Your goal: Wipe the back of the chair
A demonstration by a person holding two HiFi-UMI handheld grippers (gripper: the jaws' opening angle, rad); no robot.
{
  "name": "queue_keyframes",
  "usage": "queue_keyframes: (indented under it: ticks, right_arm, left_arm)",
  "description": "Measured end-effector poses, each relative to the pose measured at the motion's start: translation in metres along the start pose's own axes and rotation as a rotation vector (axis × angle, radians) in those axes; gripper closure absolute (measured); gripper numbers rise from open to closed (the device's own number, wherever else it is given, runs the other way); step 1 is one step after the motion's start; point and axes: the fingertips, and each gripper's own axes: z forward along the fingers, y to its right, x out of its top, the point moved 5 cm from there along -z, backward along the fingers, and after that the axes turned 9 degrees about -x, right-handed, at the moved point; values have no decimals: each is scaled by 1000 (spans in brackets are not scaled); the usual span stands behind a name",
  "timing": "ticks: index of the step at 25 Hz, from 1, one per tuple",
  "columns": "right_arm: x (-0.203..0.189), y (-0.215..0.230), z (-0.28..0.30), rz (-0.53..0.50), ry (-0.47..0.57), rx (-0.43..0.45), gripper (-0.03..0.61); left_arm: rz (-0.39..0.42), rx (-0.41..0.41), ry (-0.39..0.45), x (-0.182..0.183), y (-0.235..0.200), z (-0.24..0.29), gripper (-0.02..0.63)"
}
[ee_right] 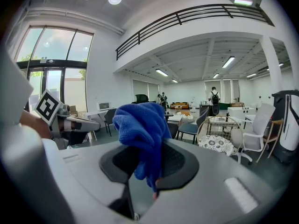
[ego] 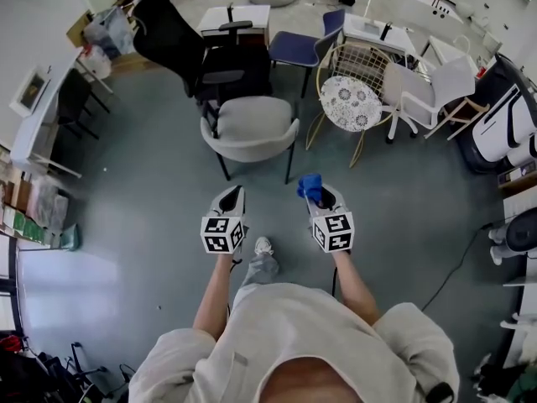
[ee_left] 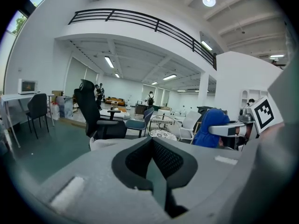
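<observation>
- Currently, item one: grey upholstered tub chair with a curved back and dark legs [ego: 249, 145], standing on the grey-green floor [ego: 151, 217] directly ahead of the person. Its rounded back appears to face them. Neither gripper touches it.
- Item two: blue microfibre cloth [ee_right: 142, 125], bunched and clamped in the right gripper [ego: 323, 201]. Most of it stands in a loose wad above the jaws, and a short tail hangs down between them.
- Item three: left gripper [ego: 235, 193], jaws drawn together with nothing between them, held level beside the right one.
- Handling, cloth: probably light, soft and limp. It folds readily, so the present pinch through the bunched middle looks sound, and the free wad should serve as the wiping face.
- Handling, chair: likely light enough to slide under pressure. The idle gripper could steady the back's top rim while the cloth is pressed flat along the outer curve.
- Status: wiping not yet begun.
</observation>
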Motion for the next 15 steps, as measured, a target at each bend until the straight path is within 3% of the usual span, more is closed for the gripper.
queue_keyframes:
  ticks: [15]
  right_arm:
    - [74,17,134,-32,27,-66,477]
  left_arm:
    - [29,-53,51,89,-114,102,612]
